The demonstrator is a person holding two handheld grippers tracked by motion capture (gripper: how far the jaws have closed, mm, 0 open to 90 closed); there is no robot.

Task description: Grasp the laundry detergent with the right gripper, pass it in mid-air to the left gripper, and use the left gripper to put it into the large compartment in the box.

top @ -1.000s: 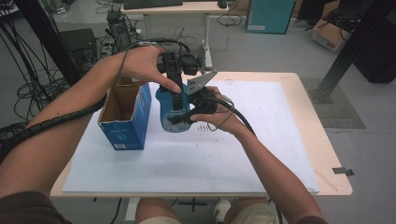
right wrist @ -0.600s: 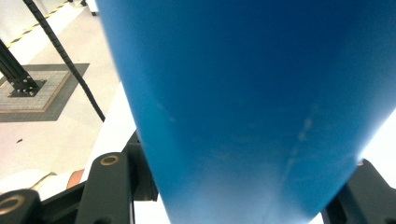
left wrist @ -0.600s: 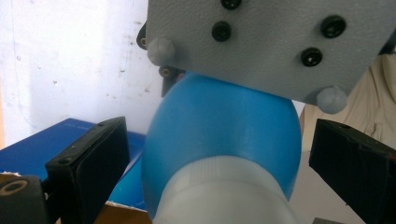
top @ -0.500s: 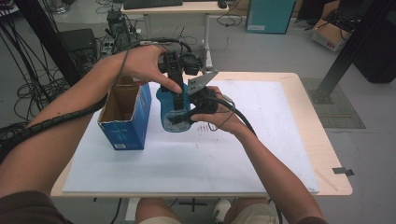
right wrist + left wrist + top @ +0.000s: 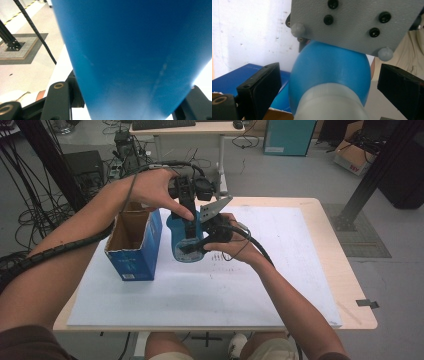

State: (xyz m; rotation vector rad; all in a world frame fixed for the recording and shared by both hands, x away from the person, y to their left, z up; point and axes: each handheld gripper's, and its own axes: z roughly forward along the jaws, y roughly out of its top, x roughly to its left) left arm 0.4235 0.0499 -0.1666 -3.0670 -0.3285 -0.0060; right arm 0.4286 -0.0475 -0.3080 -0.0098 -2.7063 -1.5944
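Observation:
A blue bottle point(image 5: 184, 245) with a white cap point(image 5: 329, 105) is held up over the white sheet point(image 5: 280, 270), beside the box. My right gripper point(image 5: 200, 240) comes in from the right and is shut on the bottle's body point(image 5: 130, 50), one black jaw on each side; its grey plate point(image 5: 216, 208) stands above. My left gripper point(image 5: 188, 220) points down over the bottle's top. In the left gripper view its jaws stand open either side of the cap with a gap on both sides, and the left gripper point(image 5: 329, 75) touches nothing.
An open blue cardboard box point(image 5: 132, 242) stands just left of the bottle. The wooden table point(image 5: 345, 270) lies bare to the right of the sheet. Cables, a desk and a dark metal frame point(image 5: 372, 175) stand beyond the far edge.

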